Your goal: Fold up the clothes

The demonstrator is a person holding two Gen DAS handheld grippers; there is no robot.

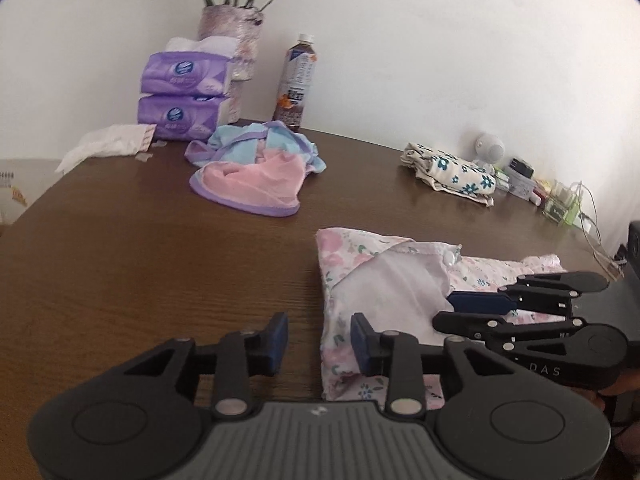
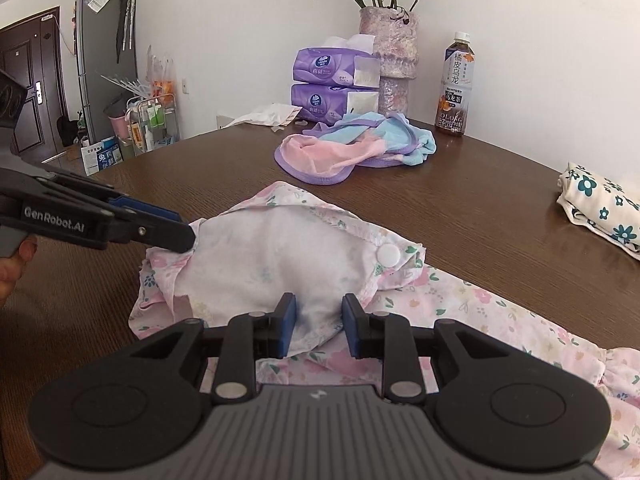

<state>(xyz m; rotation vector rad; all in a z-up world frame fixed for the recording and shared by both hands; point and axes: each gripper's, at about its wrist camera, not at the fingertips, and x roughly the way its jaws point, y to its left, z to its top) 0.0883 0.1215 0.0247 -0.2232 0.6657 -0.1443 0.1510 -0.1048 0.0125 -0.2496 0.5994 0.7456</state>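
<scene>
On the desk (image 1: 160, 264) before me lies the floral garment (image 2: 280, 256), one flap turned over; thin, limp cloth, best pinched at a hem. My left tongs (image 1: 319, 340) and right tongs (image 2: 319, 326) both stand released, grasping nothing

Pink floral garment (image 2: 460, 312) lies flat on near part of brown table (image 2: 500, 216), partly folded: one flap turned over, pale lining up, white snap button (image 2: 389, 255) at flap edge. Pink-blue-purple garment (image 2: 352, 148) in crumpled heap, far centre. White garment with blue flowers (image 2: 604, 204), folded, far right.
</scene>
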